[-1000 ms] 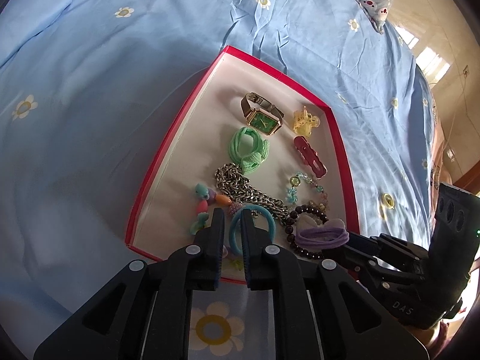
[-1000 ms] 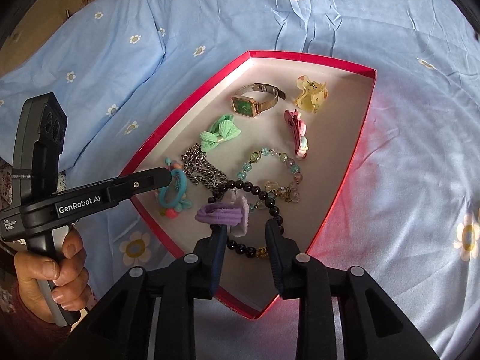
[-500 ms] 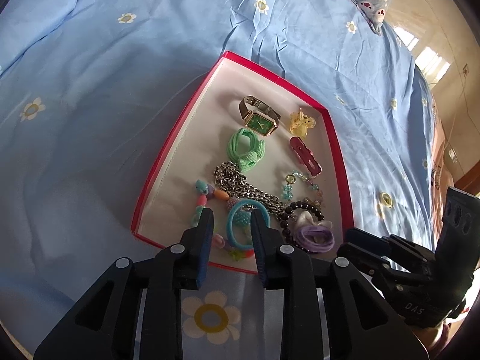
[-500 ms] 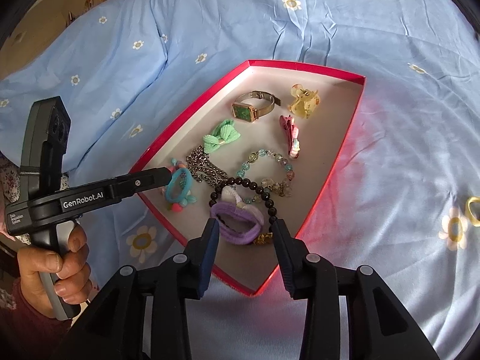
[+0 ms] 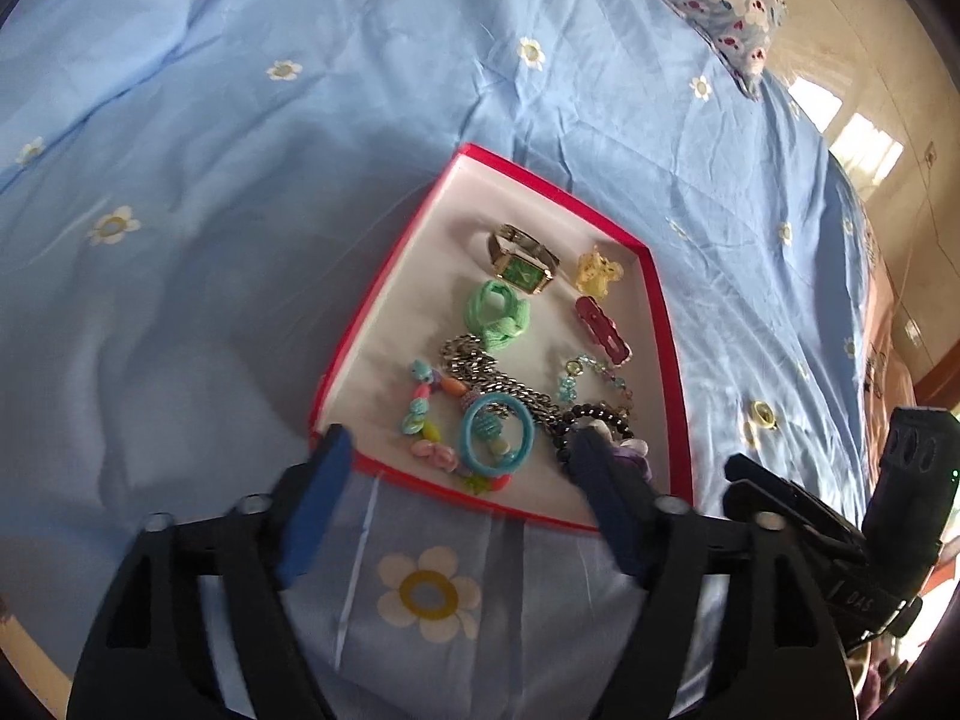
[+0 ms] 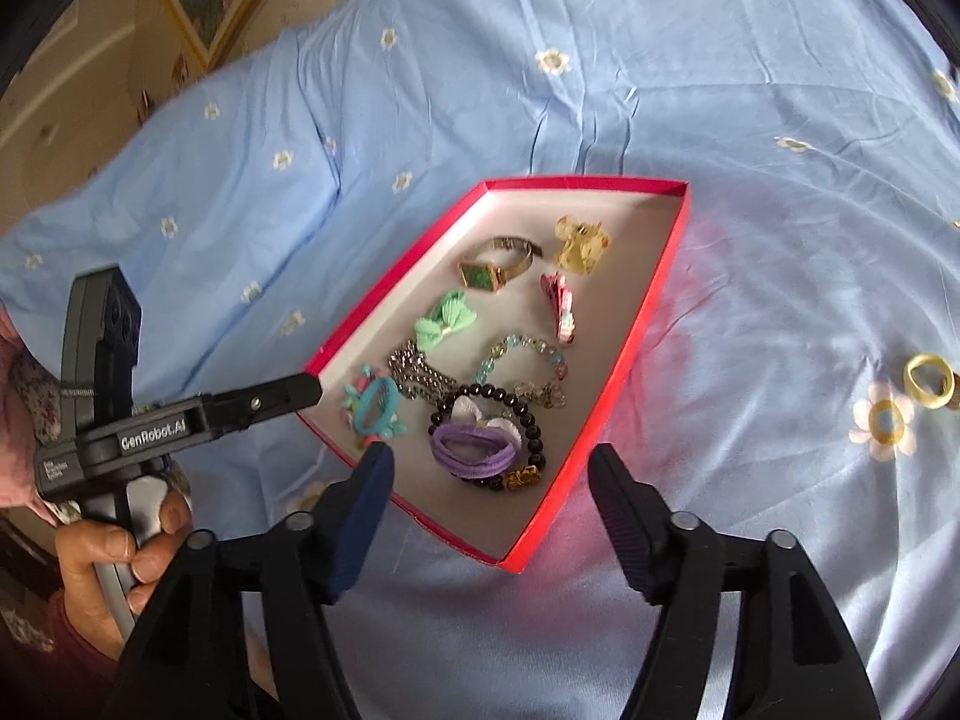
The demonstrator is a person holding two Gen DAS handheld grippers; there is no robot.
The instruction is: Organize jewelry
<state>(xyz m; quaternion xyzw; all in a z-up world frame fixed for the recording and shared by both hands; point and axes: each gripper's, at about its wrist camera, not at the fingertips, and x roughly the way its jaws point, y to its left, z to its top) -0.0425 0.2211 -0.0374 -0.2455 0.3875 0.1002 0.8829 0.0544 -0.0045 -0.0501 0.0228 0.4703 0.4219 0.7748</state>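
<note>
Our left gripper (image 5: 459,450) and right gripper (image 6: 489,456) both hang with jaws spread wide and empty, just short of the red tray's (image 6: 648,306) near rim, likely clear of its raised edge. Inside, the blue hair ring (image 5: 497,433) and purple hair tie (image 6: 474,450) lie among other trinkets. A yellow ring (image 6: 929,381) waits on the blue bedspread (image 6: 750,276) at three o'clock, with open room around it.
</note>
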